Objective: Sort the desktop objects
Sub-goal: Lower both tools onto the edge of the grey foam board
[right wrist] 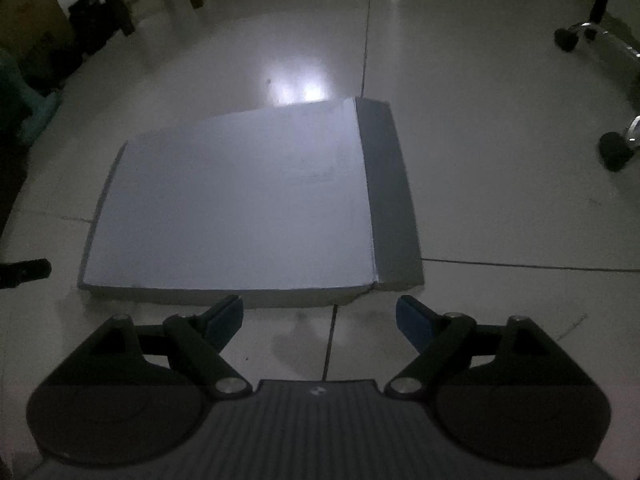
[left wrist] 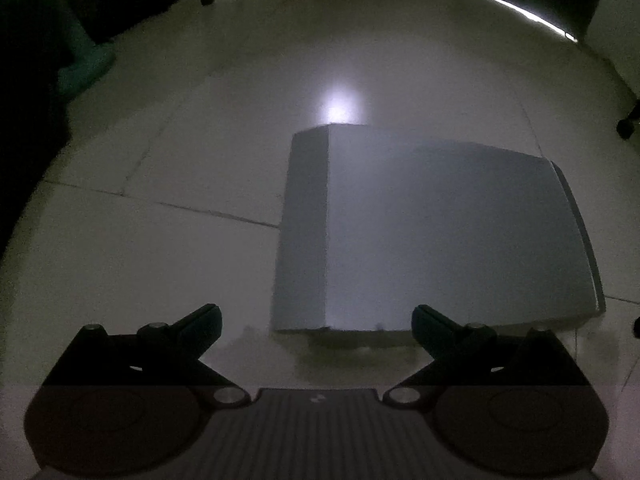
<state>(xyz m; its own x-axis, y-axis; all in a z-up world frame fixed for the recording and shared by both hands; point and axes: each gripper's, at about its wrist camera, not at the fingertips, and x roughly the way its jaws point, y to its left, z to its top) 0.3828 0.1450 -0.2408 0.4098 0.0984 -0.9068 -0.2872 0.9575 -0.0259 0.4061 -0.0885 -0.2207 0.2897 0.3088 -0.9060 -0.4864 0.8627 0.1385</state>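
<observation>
A flat, pale grey-white cardboard box [left wrist: 440, 232] lies on the dim tiled floor, with a narrow side panel [left wrist: 304, 232] folded down along its left edge. My left gripper [left wrist: 316, 314] hangs open just short of the box's near left corner, with nothing between its dark fingers. The right wrist view shows the same box [right wrist: 240, 200] with a darker side strip [right wrist: 392, 192] on its right. My right gripper [right wrist: 320, 302] is open with blue pads [right wrist: 414, 320], and it hovers before the box's near right corner without touching it.
Black chair castors [right wrist: 616, 152] and a chrome chair base stand to the right. Wooden furniture legs [right wrist: 116, 0] and a brown carton [right wrist: 32, 12] are at the back left. Teal fabric [left wrist: 84, 60] lies at the left. A dark tip [right wrist: 24, 270] pokes in at the left edge.
</observation>
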